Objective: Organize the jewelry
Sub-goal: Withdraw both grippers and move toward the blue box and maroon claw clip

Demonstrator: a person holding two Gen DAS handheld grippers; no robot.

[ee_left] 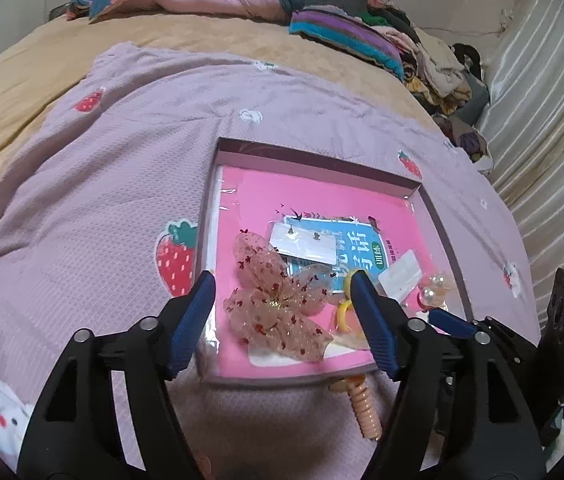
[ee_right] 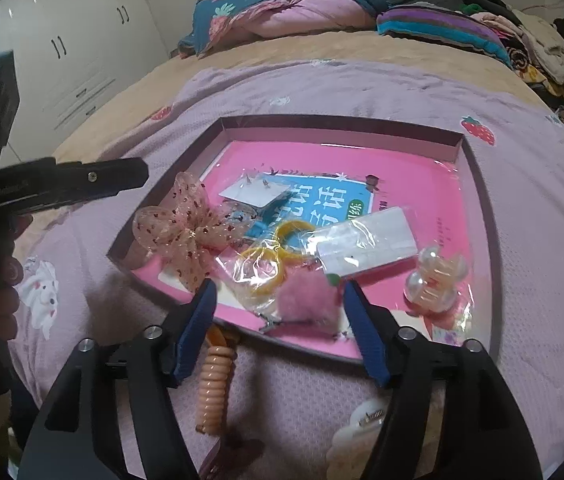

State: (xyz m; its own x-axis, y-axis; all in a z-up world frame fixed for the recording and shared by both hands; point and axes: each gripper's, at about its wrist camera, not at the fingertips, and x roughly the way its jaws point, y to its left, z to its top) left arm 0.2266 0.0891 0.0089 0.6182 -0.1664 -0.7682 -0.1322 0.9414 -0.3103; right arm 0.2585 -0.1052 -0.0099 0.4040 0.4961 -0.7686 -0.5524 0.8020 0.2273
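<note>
A shallow box (ee_left: 437, 216) (ee_right: 477, 200) with a pink book inside lies on the bed. In it are a sheer pink bow (ee_left: 278, 300) (ee_right: 186, 232), an earring card (ee_left: 301, 242) (ee_right: 254, 192), yellow rings in a clear bag (ee_right: 270, 268), a fluffy pink clip (ee_right: 305, 300), a clear packet (ee_right: 365, 244) and a pearl hair tie (ee_left: 433, 290) (ee_right: 437, 280). A peach coil hair tie (ee_left: 365, 408) (ee_right: 214, 380) lies at the box's near edge. My left gripper (ee_left: 282, 284) is open over the bow. My right gripper (ee_right: 278, 292) is open over the fluffy clip.
A lilac strawberry-print blanket (ee_left: 122, 152) covers the tan bed. A white claw clip (ee_right: 357, 428) and a dark pink clip (ee_right: 234, 456) lie on the blanket near me. Pillows and folded clothes (ee_right: 481, 36) pile at the head. White wardrobes (ee_right: 74, 48) stand left.
</note>
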